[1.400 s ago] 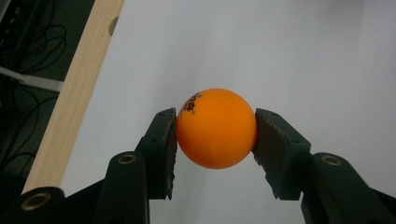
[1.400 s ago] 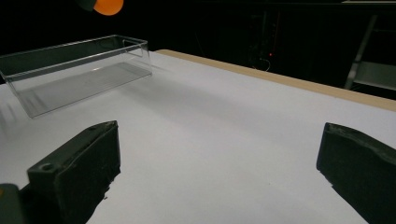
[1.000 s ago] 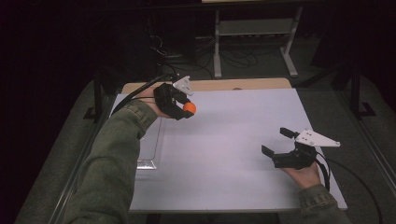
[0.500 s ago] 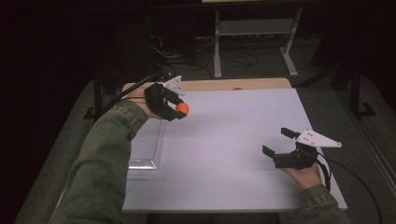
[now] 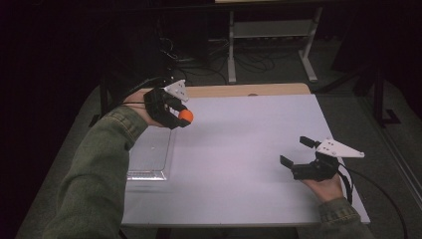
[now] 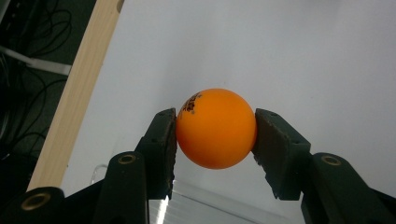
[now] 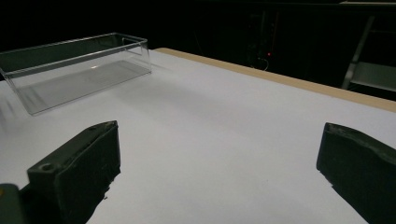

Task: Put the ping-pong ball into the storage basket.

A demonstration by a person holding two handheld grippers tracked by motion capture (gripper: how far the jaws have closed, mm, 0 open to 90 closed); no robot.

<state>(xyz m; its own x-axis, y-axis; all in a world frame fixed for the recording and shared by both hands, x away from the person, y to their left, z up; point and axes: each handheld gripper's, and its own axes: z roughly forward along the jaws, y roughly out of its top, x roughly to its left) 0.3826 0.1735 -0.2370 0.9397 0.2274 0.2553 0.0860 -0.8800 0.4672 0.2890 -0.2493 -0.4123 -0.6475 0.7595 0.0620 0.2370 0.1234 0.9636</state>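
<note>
Table point(image 5: 249, 164), covered by a white sheet, with a bare wooden strip point(image 5: 239, 90) along its far edge; dark floor on all sides. Beyond the far edge stands a pale metal frame point(image 5: 268, 30) with loose cables point(image 5: 184, 57) on the floor to its left.

Clear plastic tray point(image 5: 149, 159), rectangular and shallow, lying on the sheet at the table's left edge; in the right gripper view the same tray point(image 7: 74, 70) appears at upper left, with nothing visible inside. The person's left sleeve point(image 5: 99, 169) crosses in front of the tray's near left part in the high view.

Left gripper point(image 5: 181, 115), held above the far left part of the sheet, just beyond the tray's far end. Its jaws are clamped on an orange ball point(image 5: 185, 115); in the left gripper view the ball point(image 6: 215, 128), bearing a small dark print, sits squarely between the two pads, clear of the sheet below.

Right gripper point(image 5: 298, 152), resting low near the table's near right corner, well apart from the tray and ball. Its jaws stand wide apart with only bare sheet between them.
</note>
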